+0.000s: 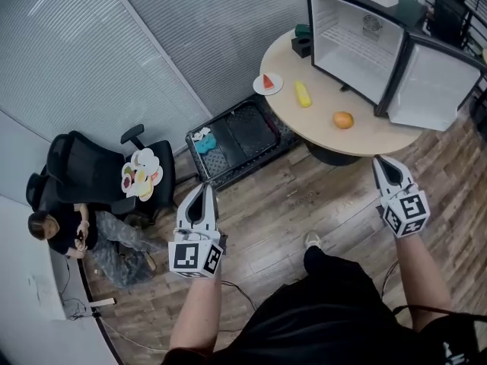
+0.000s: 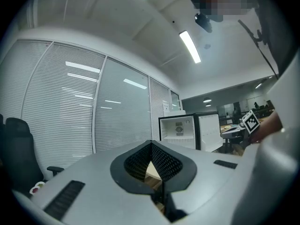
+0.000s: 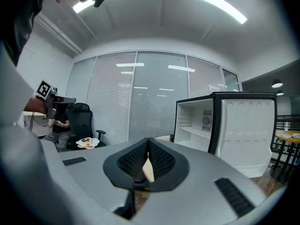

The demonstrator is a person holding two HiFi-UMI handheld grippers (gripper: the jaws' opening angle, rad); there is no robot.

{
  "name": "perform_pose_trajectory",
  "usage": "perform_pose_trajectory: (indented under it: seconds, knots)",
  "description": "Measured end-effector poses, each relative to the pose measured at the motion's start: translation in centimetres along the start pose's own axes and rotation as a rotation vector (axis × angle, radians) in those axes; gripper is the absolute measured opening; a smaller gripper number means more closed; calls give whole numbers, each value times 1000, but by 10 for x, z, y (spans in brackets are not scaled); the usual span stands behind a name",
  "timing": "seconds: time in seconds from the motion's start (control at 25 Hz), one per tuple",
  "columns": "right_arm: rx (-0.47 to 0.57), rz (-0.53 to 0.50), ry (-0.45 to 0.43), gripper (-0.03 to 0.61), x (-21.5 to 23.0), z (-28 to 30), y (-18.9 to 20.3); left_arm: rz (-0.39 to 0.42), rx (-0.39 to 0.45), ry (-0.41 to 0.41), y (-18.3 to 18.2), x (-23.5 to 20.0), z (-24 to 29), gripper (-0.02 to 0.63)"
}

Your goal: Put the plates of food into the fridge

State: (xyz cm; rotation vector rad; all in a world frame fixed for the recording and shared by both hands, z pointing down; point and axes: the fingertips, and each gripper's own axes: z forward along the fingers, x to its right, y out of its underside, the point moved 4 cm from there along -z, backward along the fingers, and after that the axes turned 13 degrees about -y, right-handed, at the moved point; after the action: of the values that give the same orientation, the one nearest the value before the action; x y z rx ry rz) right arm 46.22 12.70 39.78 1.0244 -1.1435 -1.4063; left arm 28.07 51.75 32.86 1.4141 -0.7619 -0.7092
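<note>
Both grippers hang over the wooden floor with their jaws together and nothing between them. My left gripper (image 1: 204, 188) points toward a black office chair (image 1: 87, 169) that carries a stack of plates of food (image 1: 141, 175). My right gripper (image 1: 384, 163) is shut near the edge of the round table (image 1: 380, 137). On that table stands the small fridge (image 1: 358, 40) with its door (image 1: 434, 86) swung open. A plate with a watermelon slice (image 1: 267, 83) also sits on the table. The right gripper view shows the open fridge (image 3: 204, 125) and the plates (image 3: 86, 143) on the chair.
A yellow food item (image 1: 303, 93) and an orange (image 1: 343, 119) lie on the table beside a dark box (image 1: 302, 44). A black crate (image 1: 240, 139) stands on the floor below the table. A person (image 1: 53, 230) sits by the chair at the left wall.
</note>
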Motion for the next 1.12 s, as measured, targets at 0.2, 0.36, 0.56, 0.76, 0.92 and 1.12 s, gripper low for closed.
perform_pose_trajectory:
  seconds: [0.2,0.36,0.56,0.76,0.92,1.12]
  knots:
    - [2,17,-17,6,39,45,-4,19,-7,9,-11,7,58,5]
    - [-8,23,-33,5,72,73,1,26,-7,6,-17,19,102,5]
    - [-27,22,-52,6,107,102,7,26,-7,3,-23,36,144,5]
    - [-32,38,-50,5,133,128,9,37,-11,15,-24,43,183,5]
    - [-41,29,-38,5,143,146,10,37,-1,55,-24,47,220,5]
    - [-63,46,11,6,156,161,20,33,15,142,-22,58,278,5]
